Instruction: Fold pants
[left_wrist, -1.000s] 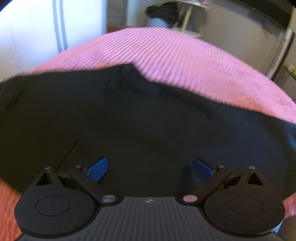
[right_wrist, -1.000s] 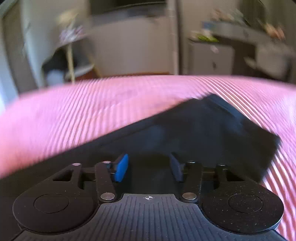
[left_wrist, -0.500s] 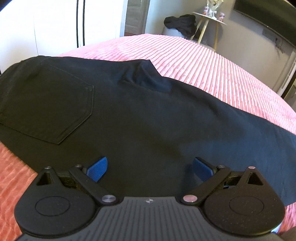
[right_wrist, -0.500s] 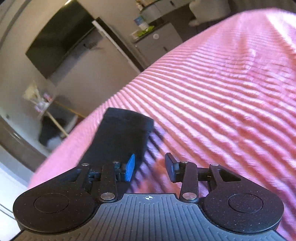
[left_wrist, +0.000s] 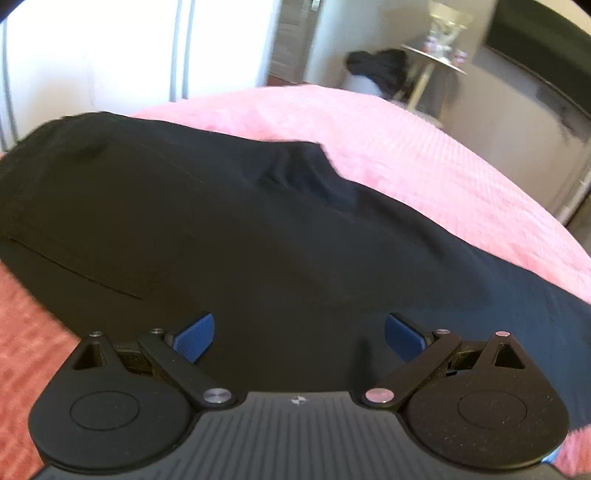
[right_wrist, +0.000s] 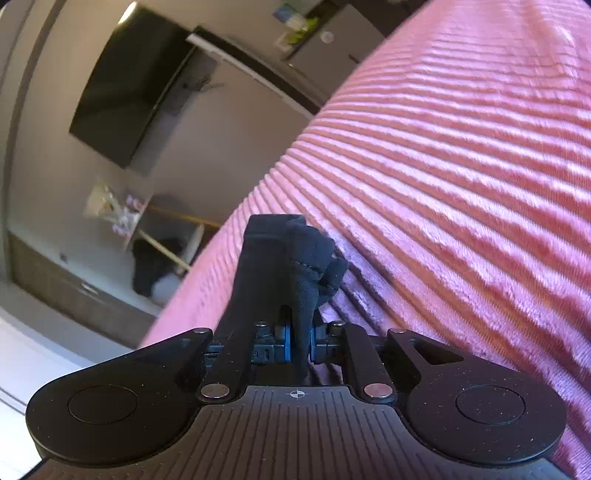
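Black pants (left_wrist: 229, 229) lie flat on a pink ribbed bedspread (left_wrist: 424, 162), waist and back pocket to the left, legs running off to the right. My left gripper (left_wrist: 299, 334) is open and hovers just above the seat of the pants, holding nothing. In the right wrist view my right gripper (right_wrist: 300, 341) is shut on the leg end of the pants (right_wrist: 295, 254), and the black cloth bunches up between the blue pads and stands above the bedspread (right_wrist: 461, 166).
Beyond the bed stand a small side table (left_wrist: 436, 62) with dark clothes (left_wrist: 373, 66) heaped beside it, a wall television (right_wrist: 125, 88), a low cabinet (right_wrist: 325, 37) and white wardrobe doors (left_wrist: 110, 55).
My right gripper has closed on the leg end of the pants, which now bunches between its pads. My left gripper has shifted a little over the pants and stays open.
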